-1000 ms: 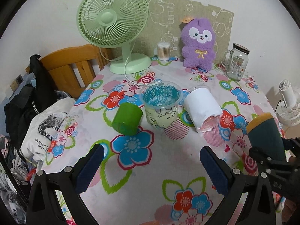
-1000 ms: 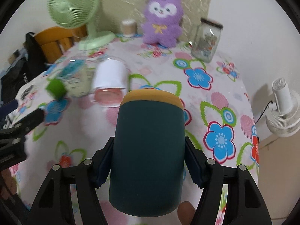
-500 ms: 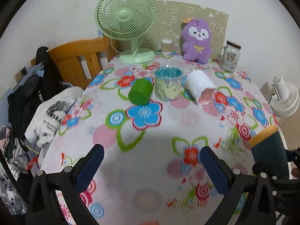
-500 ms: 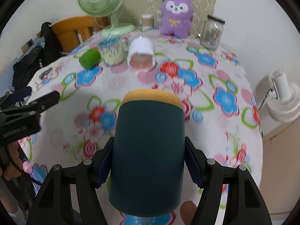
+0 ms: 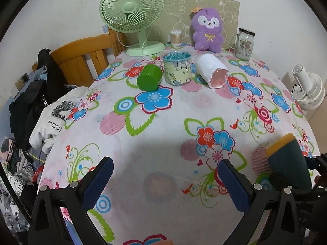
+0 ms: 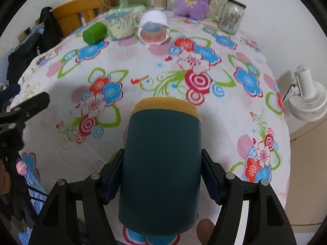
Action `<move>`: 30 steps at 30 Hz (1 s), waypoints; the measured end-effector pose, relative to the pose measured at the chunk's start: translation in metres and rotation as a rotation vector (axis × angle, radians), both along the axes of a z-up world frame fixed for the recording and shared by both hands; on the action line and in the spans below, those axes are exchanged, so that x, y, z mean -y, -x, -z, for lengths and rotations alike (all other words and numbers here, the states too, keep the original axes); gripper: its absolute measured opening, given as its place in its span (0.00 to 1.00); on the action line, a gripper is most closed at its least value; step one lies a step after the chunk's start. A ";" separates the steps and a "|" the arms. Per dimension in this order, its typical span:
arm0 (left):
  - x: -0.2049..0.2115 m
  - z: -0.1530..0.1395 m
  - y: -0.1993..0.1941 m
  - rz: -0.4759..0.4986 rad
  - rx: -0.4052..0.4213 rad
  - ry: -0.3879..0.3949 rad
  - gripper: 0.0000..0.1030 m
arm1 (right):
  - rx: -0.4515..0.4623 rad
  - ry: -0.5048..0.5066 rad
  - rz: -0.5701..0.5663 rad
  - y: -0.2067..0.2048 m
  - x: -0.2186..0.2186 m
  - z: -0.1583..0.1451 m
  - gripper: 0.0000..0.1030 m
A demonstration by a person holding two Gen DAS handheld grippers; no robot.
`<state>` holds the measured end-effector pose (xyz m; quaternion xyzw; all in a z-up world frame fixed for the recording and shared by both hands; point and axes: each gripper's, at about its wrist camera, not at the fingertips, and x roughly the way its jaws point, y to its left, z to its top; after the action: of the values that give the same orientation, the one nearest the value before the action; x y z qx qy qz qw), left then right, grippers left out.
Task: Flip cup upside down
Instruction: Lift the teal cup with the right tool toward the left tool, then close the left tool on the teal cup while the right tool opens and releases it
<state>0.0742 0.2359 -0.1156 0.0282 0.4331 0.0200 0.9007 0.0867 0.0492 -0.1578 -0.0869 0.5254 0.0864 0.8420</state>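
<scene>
My right gripper [image 6: 162, 175] is shut on a dark teal cup [image 6: 161, 163] with a yellow band at its far end. It holds the cup lying along the fingers, above the near part of the floral tablecloth [image 6: 143, 65]. The cup also shows at the right edge of the left wrist view [image 5: 288, 161]. My left gripper [image 5: 165, 181] is open and empty over the near edge of the table. A green cup [image 5: 149, 78] and a white cup [image 5: 212, 70] lie on their sides at the far end.
A clear patterned tub [image 5: 177, 68] stands between the lying cups. A green desk fan [image 5: 132, 14], cotton swab jar [image 5: 176, 37], purple plush [image 5: 207, 32] and glass jar [image 5: 244, 42] line the back. A wooden chair with clothes [image 5: 51, 85] is left; a white fan [image 5: 308, 89] is right.
Both grippers have drawn back toward the near edge of the table, so the far objects look smaller. The teal cup stays clamped in the right gripper.
</scene>
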 end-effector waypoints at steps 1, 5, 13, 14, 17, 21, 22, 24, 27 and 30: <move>-0.001 0.001 0.001 0.000 -0.001 0.001 1.00 | -0.011 0.000 0.000 0.000 0.000 0.003 0.70; -0.002 0.002 0.002 -0.003 -0.010 0.005 1.00 | -0.003 -0.010 -0.007 0.001 0.000 0.001 0.78; -0.004 -0.007 0.003 -0.003 -0.006 0.031 1.00 | 0.029 -0.062 -0.025 0.004 0.001 -0.024 0.80; -0.003 -0.009 0.003 0.000 -0.004 0.039 1.00 | 0.035 -0.071 -0.027 0.006 0.003 -0.029 0.80; 0.004 -0.016 0.005 0.015 0.002 0.052 1.00 | 0.057 -0.094 -0.027 0.012 0.011 -0.044 0.80; 0.021 -0.023 0.007 0.041 0.010 0.051 1.00 | 0.099 -0.100 -0.013 0.021 0.028 -0.063 0.81; 0.025 -0.024 0.008 0.048 0.011 0.047 1.00 | 0.106 -0.100 -0.010 0.023 0.033 -0.066 0.81; 0.035 -0.027 0.010 0.067 0.016 0.038 1.00 | 0.124 -0.101 0.006 0.028 0.045 -0.072 0.81; 0.052 -0.031 0.012 0.095 0.022 0.031 1.00 | 0.137 -0.107 0.026 0.035 0.063 -0.078 0.81; 0.071 -0.036 0.013 0.126 0.021 0.037 1.00 | 0.148 -0.101 0.049 0.040 0.080 -0.081 0.81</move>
<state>0.0607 0.1653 -0.0796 0.0385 0.4211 -0.0445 0.9051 0.0463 -0.0312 -0.0769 -0.0378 0.4585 0.0855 0.8837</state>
